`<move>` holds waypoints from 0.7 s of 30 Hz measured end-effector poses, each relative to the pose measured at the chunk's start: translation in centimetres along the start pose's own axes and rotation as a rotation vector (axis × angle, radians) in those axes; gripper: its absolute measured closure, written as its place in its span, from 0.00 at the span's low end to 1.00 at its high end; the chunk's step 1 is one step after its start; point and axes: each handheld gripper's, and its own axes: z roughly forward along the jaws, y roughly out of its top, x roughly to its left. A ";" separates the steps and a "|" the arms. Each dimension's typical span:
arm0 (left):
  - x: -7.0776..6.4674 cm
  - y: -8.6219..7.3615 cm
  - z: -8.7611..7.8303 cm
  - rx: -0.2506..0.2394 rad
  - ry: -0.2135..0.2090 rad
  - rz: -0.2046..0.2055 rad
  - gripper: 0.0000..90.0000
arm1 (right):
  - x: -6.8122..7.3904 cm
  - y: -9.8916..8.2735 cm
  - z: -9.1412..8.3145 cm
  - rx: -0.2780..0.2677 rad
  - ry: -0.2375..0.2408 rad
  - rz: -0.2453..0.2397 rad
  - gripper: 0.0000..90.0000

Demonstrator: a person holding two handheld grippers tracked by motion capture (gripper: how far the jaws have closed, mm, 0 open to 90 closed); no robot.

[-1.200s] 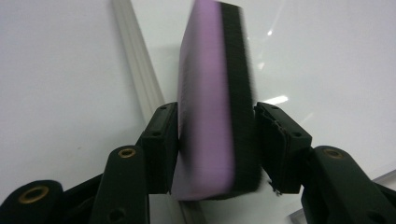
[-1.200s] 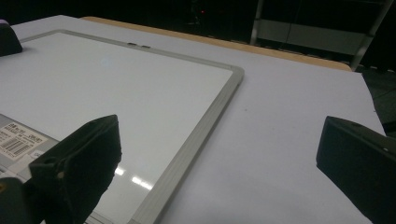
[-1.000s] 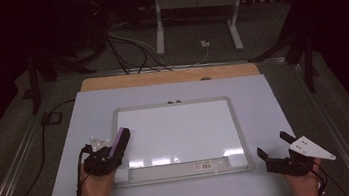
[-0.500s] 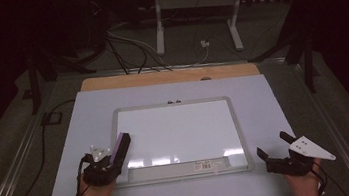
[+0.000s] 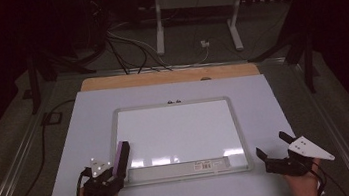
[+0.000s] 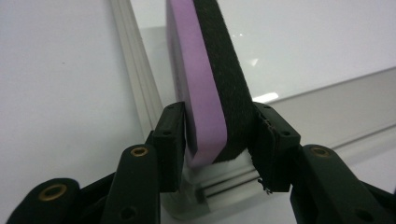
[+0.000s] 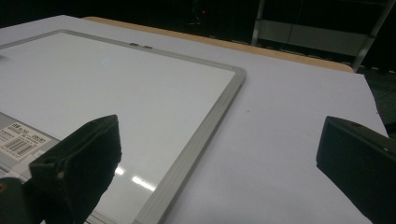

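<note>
**One eraser clamped at the whiteboard's near left corner**

There is one flat whiteboard eraser with a purple foam body and a black felt face, one rectangular whiteboard with a pale metal frame, and two black two-jaw grippers. The left gripper is clenched on the eraser: in the left gripper view one pad presses the purple foam and the other the black felt, the eraser standing on edge between them. Its jaws have just been easing apart a little, yet the pads remain on the eraser. The eraser sits over the board's near left corner, above the frame rail. The right gripper rests on the table just off the board's near right corner, with its jaws spread wide and nothing between them.

The board lies flat on a white table sheet, and a light wooden tabletop edge shows along the far side. Beyond the table stand a white metal stand and loose cables on the dark floor. Nothing lies on the board's writing surface apart from the eraser at its corner.

The high view shows the grey three-cornered plate on the right gripper and both hands at the near edge of the table. The left gripper view shows the two layers of the eraser and the ribbed frame beneath it. The right gripper view shows a barcode label on the board's near strip and the board's far right corner.
</note>
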 end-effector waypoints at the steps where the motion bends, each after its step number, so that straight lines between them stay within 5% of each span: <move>1: 0.1 0.0 0.0 -0.002 -0.004 0.000 0.64 | 0.0 0.0 0.0 0.002 0.000 0.001 0.01; 10: 1.0 1.5 -0.6 -0.133 -0.020 0.017 0.29 | 0.0 0.0 0.0 0.001 0.000 0.004 0.01; 21: 3.3 4.0 -2.1 -0.330 -0.025 0.047 0.08 | 0.0 0.0 0.1 0.000 0.001 0.005 0.01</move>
